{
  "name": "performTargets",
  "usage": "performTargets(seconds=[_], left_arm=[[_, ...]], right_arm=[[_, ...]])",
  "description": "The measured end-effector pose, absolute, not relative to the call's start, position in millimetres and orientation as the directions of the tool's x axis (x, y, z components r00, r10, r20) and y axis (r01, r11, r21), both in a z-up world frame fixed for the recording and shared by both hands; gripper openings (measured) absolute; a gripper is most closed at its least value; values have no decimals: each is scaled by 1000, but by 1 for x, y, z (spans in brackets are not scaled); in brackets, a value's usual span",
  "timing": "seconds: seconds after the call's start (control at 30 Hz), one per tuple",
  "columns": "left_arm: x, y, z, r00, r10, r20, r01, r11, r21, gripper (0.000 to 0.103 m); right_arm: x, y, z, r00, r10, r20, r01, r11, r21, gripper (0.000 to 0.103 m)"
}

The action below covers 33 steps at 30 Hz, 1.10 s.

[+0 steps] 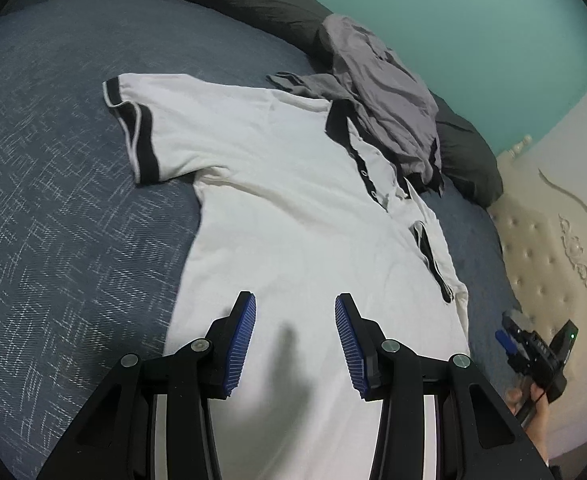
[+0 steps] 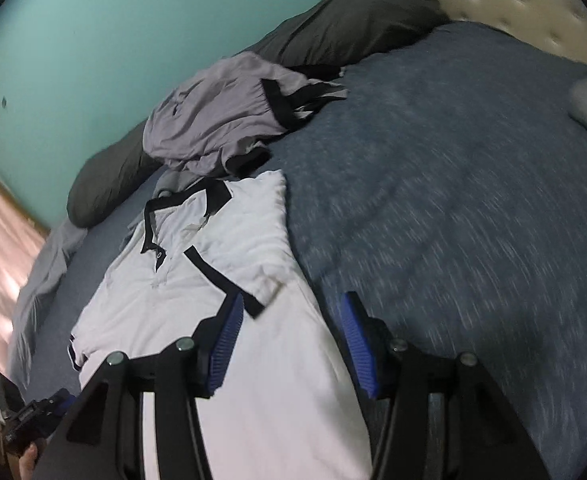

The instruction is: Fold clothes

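The left gripper (image 1: 295, 344) hangs right over the bottom part of the white shirt (image 1: 277, 208), with its blue pads apart and nothing between them. The right gripper (image 2: 289, 344) is also over the bottom part of the shirt, at the shirt's right edge, and its pads are apart too, holding nothing. In the left view the right gripper shows small, just off that edge.

The shirt lies flat on the blue bed cover (image 1: 53, 200) and runs long and straight away from both grippers, bottom near, collar (image 2: 161, 216) far. The right sleeve (image 2: 229, 276) is folded in over the chest, just past the right gripper's left pad. The left sleeve (image 1: 133, 128) lies spread out flat, up and to the left of the left gripper, so I think that one is next, and the left hand is the nearer one for it. Nothing lies on the way to it.

Past the collar sits a bunched grey garment (image 2: 213, 120), touching the top of the shirt and lying a bit on it. It could get dragged along. Behind it lies a dark pillow (image 2: 353, 20), then the green wall (image 1: 453, 20)
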<state>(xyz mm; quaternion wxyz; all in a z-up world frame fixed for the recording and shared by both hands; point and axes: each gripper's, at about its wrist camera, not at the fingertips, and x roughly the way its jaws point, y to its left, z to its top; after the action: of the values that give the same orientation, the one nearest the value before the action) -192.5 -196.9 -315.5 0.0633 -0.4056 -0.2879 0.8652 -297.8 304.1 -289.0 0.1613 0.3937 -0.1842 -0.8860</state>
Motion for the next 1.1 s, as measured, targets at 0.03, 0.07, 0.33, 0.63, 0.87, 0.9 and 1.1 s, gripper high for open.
performTargets(seconds=[0.03, 0.07, 0.33, 0.63, 0.87, 0.9, 1.1], left_arm=[[-193, -194, -315, -661, 345, -666, 121, -828, -548, 45], [-194, -191, -313, -659, 345, -668, 118, -830, -545, 45], [-229, -153, -307, -626, 370, -687, 103, -833, -543, 45], [-323, -71, -296, -573, 436, -694, 20, -839, -543, 46], [-386, -23, -308, -529, 435, -728, -5, -860, -510, 47], [-393, -17, -310, -528, 424, -736, -6, -868, -496, 47], [-418, 2, -324, -522, 430, -736, 6, -862, -508, 47]], right_arm=[[-292, 305, -291, -637, -433, -637, 143, -879, 455, 52], [-287, 305, -292, -634, -437, -638, 145, -878, 456, 52], [-271, 308, -296, -600, -505, -620, 213, -848, 485, 52], [-273, 321, -303, -605, -547, -579, 206, -810, 550, 56], [-283, 333, -309, -596, -580, -556, 193, -775, 602, 57], [-284, 335, -310, -597, -582, -552, 190, -771, 608, 57], [-289, 351, -314, -609, -582, -539, 158, -755, 636, 57]])
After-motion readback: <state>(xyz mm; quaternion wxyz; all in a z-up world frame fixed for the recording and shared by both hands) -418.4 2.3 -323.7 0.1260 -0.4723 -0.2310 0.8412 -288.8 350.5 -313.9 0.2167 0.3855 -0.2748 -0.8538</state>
